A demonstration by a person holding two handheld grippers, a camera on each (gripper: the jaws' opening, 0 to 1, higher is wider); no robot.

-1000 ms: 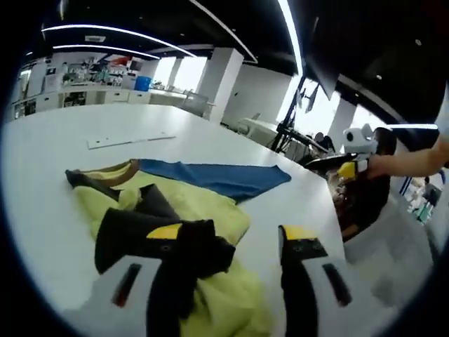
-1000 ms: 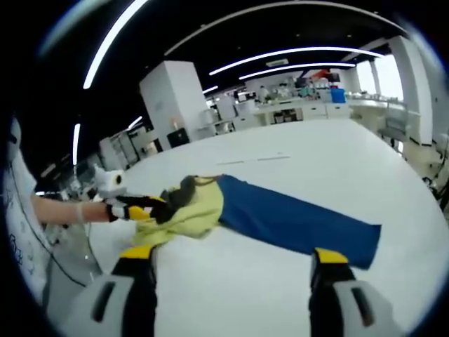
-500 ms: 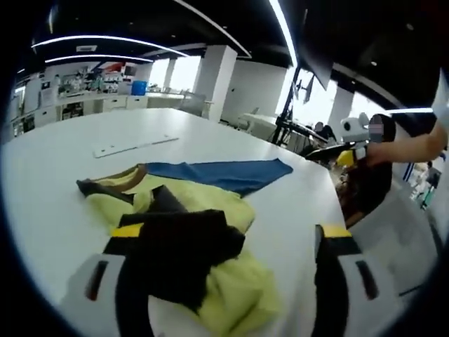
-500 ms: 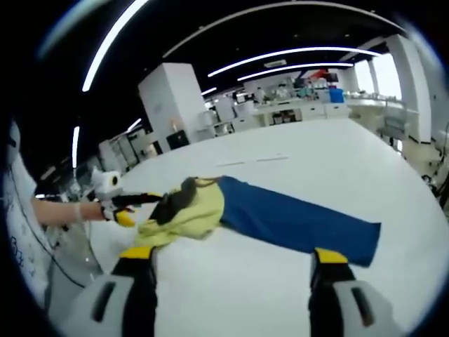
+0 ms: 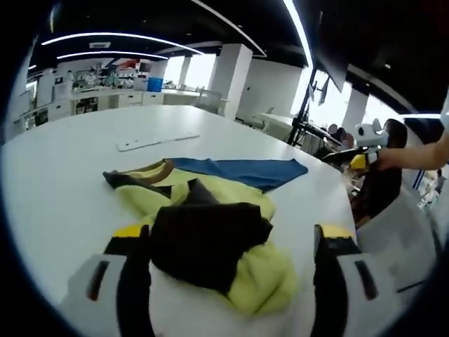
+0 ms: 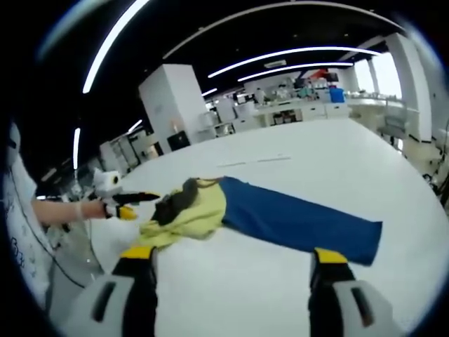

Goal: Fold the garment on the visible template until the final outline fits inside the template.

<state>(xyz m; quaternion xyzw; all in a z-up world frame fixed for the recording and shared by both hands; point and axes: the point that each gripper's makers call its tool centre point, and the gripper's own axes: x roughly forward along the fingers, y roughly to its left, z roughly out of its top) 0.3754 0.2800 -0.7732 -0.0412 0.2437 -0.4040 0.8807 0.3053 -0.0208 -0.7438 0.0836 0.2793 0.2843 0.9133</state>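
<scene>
Your left gripper [image 5: 231, 270] hung with its jaws spread wide and nothing between them, just above the near end of the garment [image 5: 210, 217], whose black sleeve and yellow body lay bunched between the two jaws on the white table [image 5: 63, 175], the blue part stretching away to the far right. Your right gripper [image 6: 235, 295] also stood released and empty, well back from the garment [image 6: 280, 217], which lay beyond its jaws.
</scene>
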